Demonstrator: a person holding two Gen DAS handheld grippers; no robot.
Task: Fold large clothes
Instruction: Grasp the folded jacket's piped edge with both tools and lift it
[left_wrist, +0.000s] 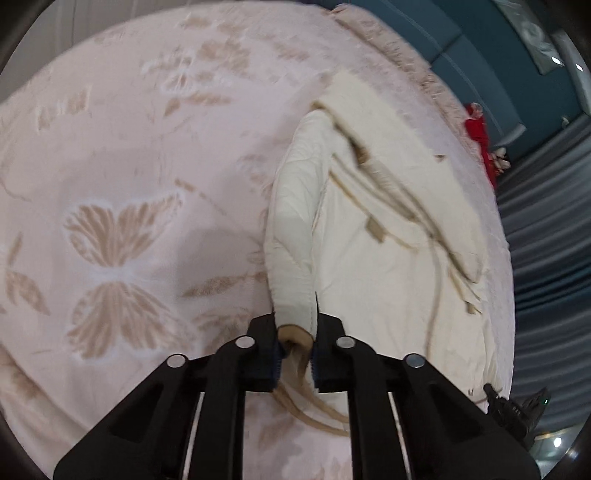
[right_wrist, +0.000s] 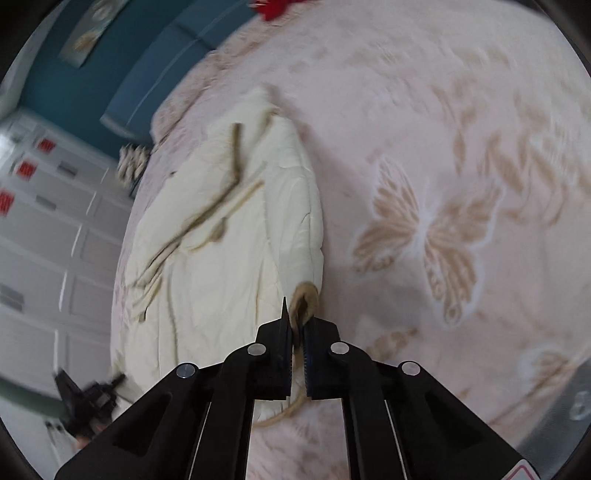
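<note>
A cream garment (left_wrist: 373, 236) with tan trim and drawstrings lies on a pink bedspread with butterfly print (left_wrist: 122, 184). My left gripper (left_wrist: 295, 343) is shut on the tan cuff (left_wrist: 293, 334) of one cream sleeve (left_wrist: 291, 221), which stretches away from the fingers. In the right wrist view the same garment (right_wrist: 218, 236) lies left of centre. My right gripper (right_wrist: 297, 339) is shut on the tan cuff (right_wrist: 306, 299) of the other sleeve. A tan cord (right_wrist: 291, 408) hangs below the fingers.
A blue headboard (left_wrist: 491, 55) and a red object (left_wrist: 480, 136) stand beyond the bed. Grey curtains (left_wrist: 546, 229) hang at the right. White cabinets (right_wrist: 48, 229) fill the left of the right wrist view. The bedspread (right_wrist: 443, 184) extends right.
</note>
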